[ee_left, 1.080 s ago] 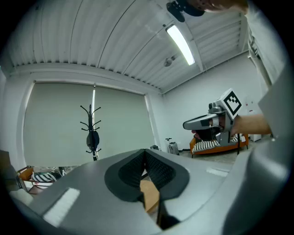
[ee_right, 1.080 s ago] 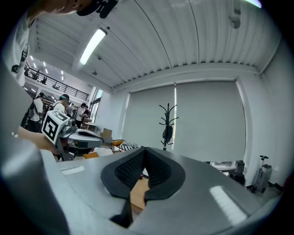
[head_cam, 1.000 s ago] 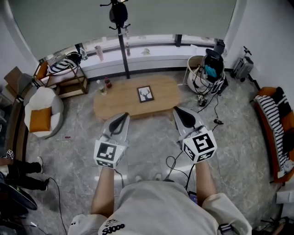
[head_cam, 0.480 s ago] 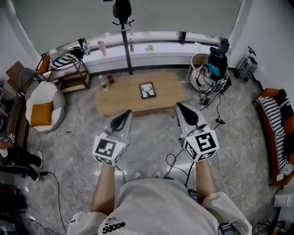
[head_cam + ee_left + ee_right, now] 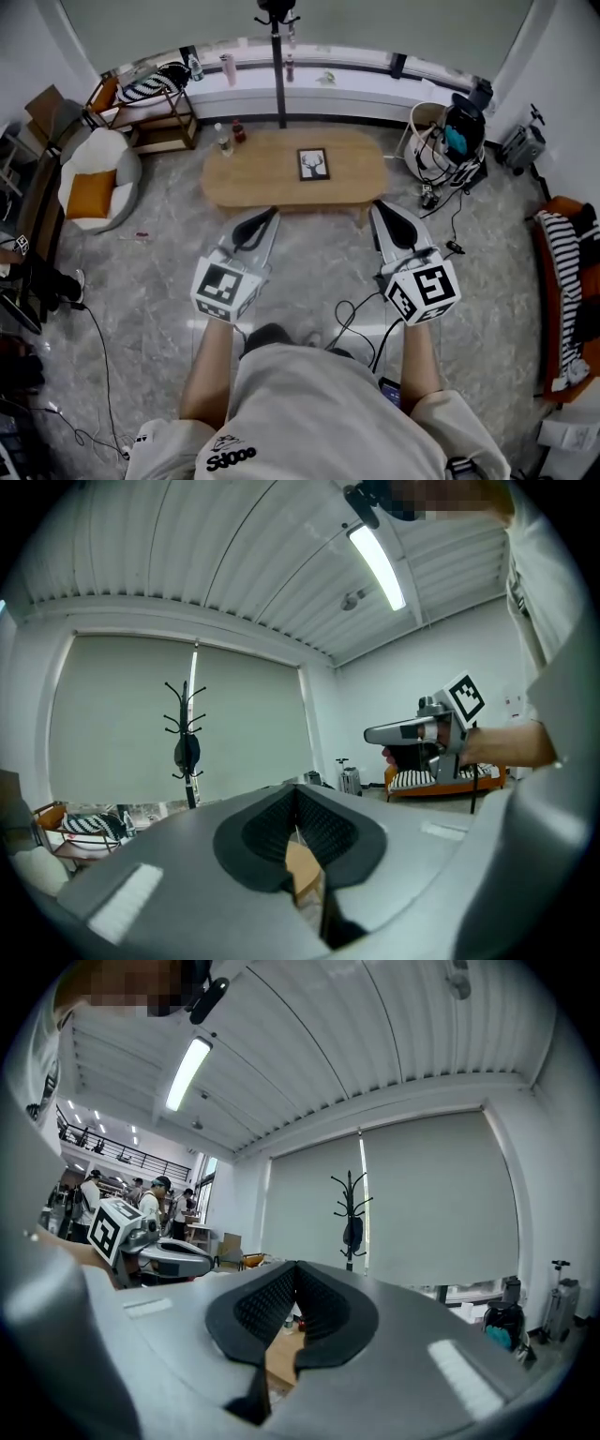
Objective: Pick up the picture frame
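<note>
The picture frame (image 5: 314,164), black-edged with a deer drawing on white, lies flat near the middle of the oval wooden coffee table (image 5: 253,183). My left gripper (image 5: 271,214) is shut and empty, held level just short of the table's near edge. At the same distance from the table, my right gripper (image 5: 379,207) is shut with nothing in it. The frame sits between and beyond the two tips. In the left gripper view the black pads (image 5: 309,832) meet, with a sliver of table (image 5: 302,869) below them. The right gripper view shows its pads (image 5: 314,1312) closed too.
Two bottles (image 5: 231,137) stand at the table's far left end. A coat stand (image 5: 278,56) rises behind it. A white armchair with an orange cushion (image 5: 94,183) is at left, a basket with a bag (image 5: 450,145) at right, and cables (image 5: 361,323) cross the floor.
The table and picture frame have shifted lower and slightly right in the head view, so I stand a little closer. Both grippers stay shut and level.
</note>
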Demonstrator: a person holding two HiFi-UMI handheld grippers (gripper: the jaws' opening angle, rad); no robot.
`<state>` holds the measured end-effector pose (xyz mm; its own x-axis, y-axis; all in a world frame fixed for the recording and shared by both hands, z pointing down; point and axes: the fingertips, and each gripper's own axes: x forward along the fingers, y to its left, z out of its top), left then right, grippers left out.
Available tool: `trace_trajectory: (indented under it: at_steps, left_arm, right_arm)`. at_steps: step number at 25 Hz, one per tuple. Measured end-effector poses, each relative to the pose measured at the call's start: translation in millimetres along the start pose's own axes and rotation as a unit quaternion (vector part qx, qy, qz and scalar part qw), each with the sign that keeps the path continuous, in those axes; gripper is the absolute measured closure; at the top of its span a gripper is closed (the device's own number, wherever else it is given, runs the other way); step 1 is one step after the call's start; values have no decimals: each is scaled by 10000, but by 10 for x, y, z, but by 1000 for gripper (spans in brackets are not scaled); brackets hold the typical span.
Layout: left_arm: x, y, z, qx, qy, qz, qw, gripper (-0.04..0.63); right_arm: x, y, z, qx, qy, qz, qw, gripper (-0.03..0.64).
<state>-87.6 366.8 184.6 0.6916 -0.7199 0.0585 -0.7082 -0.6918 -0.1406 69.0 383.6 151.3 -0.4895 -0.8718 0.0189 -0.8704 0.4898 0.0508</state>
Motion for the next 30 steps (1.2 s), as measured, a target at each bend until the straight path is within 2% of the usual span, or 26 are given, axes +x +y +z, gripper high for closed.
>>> trace_trajectory:
  at_steps: [5,15,22,30]
  left_arm:
    - [6,-120,-52,159,-4,-96,9998,584]
    - [432,64,-167,16,74,-131,9999,584]
    - [1058,474,-318,130,118,-166,9997,584]
    - [1861,1172,-294,174,101,-198,9996,584]
  right_arm:
    - [-4,-66,-107,-59,170,-91,9998,614]
    - [263,-359,-212,-227,268,-69,9994,614]
    - [816,-742,-342,-301,373,-96,9988,614]
    - [1674,-1323,-268,-88,252,-228,9994,614]
